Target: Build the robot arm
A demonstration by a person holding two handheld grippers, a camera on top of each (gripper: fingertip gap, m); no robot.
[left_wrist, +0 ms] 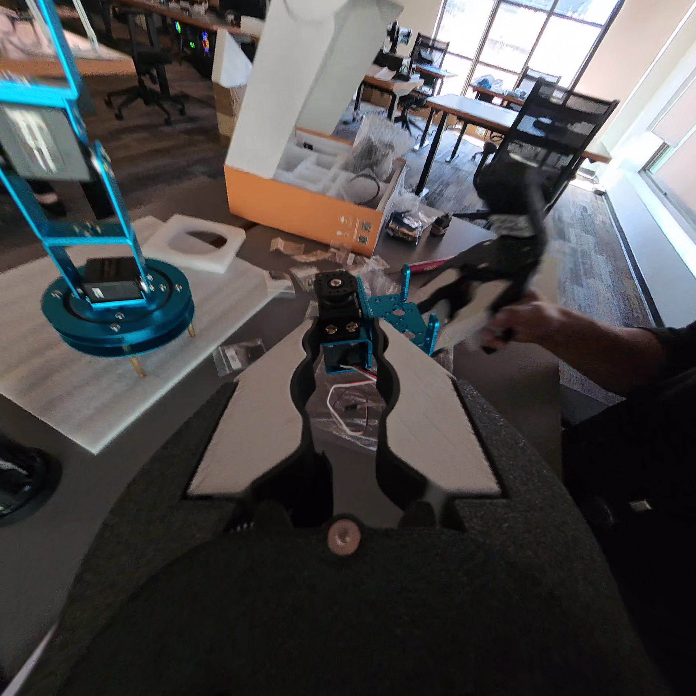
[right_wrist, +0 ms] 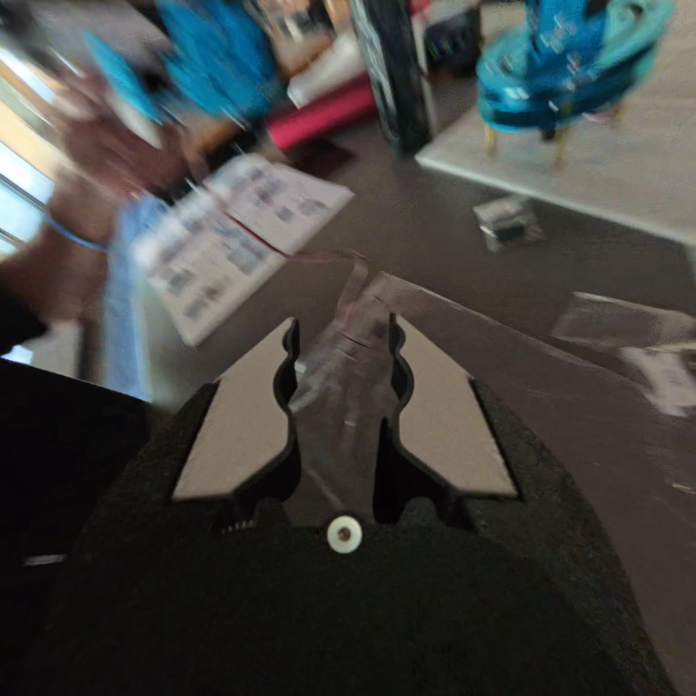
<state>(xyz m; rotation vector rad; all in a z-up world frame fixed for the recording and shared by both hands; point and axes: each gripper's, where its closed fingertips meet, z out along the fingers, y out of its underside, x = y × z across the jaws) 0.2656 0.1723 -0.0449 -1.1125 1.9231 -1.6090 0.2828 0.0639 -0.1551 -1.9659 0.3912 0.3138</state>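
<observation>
A blue round-based arm assembly (left_wrist: 116, 301) stood on a white foam sheet (left_wrist: 94, 395) at left. The left gripper (left_wrist: 344, 339) was clamped on a black servo in a blue bracket (left_wrist: 341, 327). The right gripper (right_wrist: 342, 339), its fingers parted, hovered over a clear plastic bag (right_wrist: 350, 361) on the dark table (right_wrist: 433, 233).

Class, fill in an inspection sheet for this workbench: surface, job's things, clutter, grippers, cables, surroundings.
Surface: dark table with white foam sheet.
Job's things: blue round base on the sheet; black servo in blue bracket.
Clutter: orange box, plastic bags, open booklet.
Grippers: left gripper shut on the servo; right gripper open over a clear bag.
Cables: servo wires.
Surroundings: desks, chair, windows.
</observation>
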